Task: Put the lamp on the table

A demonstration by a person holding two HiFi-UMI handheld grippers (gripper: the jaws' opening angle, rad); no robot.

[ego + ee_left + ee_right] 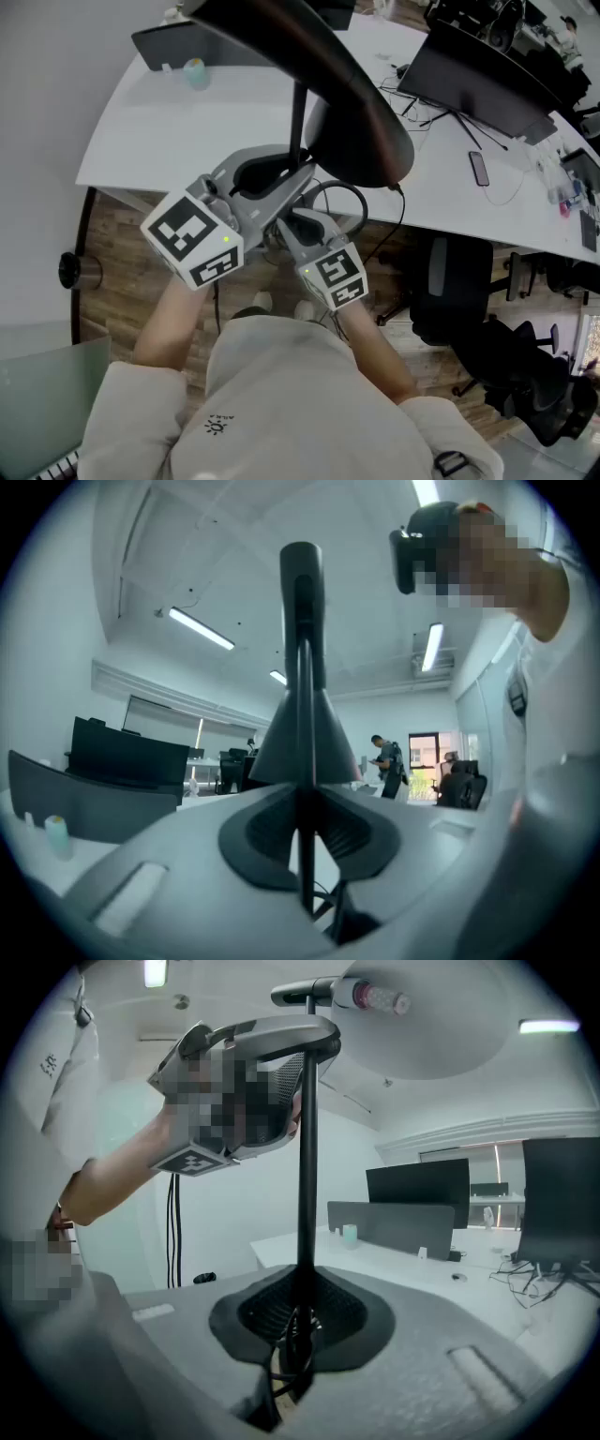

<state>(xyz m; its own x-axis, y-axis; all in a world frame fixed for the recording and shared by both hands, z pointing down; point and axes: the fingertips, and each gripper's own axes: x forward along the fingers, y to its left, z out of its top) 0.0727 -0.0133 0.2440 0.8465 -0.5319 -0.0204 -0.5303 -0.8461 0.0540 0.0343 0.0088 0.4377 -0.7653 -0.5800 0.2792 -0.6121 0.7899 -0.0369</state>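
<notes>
Fingers (169, 874) of the left gripper (292, 178) and right gripper (286, 225) clamp the lamp (352, 112) stem, left above right, likely to steady it upright. It hangs above the floor (122, 272), at the near edge of the white counter (169, 141).

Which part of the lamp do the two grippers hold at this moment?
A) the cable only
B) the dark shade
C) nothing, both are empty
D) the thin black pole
D: in each gripper view the thin black pole runs between the jaws of the left gripper and the right gripper, which are closed on it; the shade is above them, untouched.
</notes>
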